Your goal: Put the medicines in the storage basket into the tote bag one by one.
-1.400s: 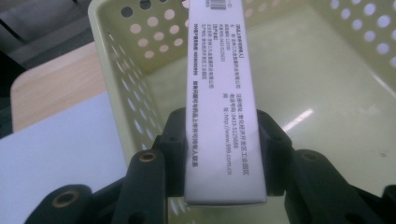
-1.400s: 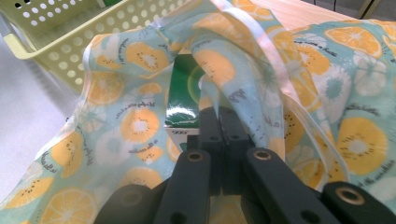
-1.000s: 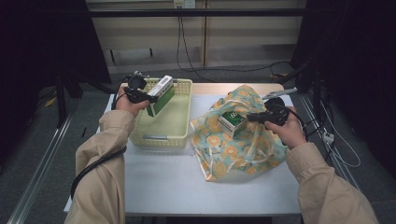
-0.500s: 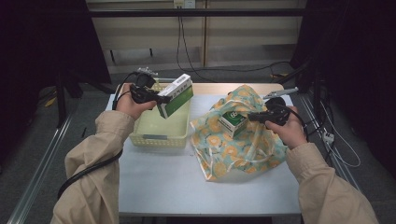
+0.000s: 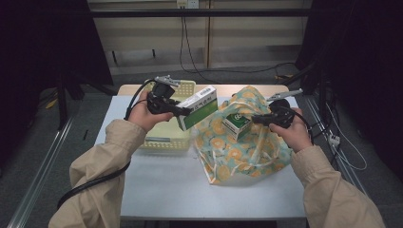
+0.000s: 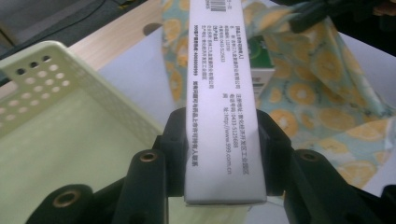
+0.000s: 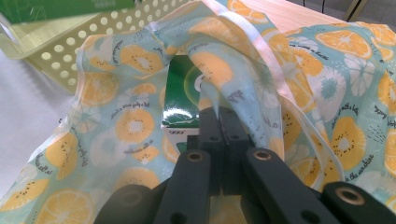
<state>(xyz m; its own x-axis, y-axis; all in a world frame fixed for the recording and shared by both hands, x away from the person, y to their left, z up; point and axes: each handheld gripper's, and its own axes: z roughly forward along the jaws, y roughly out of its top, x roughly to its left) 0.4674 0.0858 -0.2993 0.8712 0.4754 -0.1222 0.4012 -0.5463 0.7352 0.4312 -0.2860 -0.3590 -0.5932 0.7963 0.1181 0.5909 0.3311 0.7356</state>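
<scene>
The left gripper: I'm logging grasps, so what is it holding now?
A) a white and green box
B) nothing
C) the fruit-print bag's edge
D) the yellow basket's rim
A: the left gripper has its jaws clamped on a white and green box, lifted over the basket edge.

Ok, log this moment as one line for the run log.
left tongs: shut on white-green box, above basket edge | right tongs: shut on fruit-print bag rim

Both forearms reach forward in tan sleeves, hands raised above the desk. The left gripper (image 5: 178,110) points right, its jaws clamped flat on a white-and-green box (image 5: 198,107). The right gripper (image 5: 259,118) points left, jaws pressed together, seemingly pinching the patterned bag (image 7: 261,70).
</scene>
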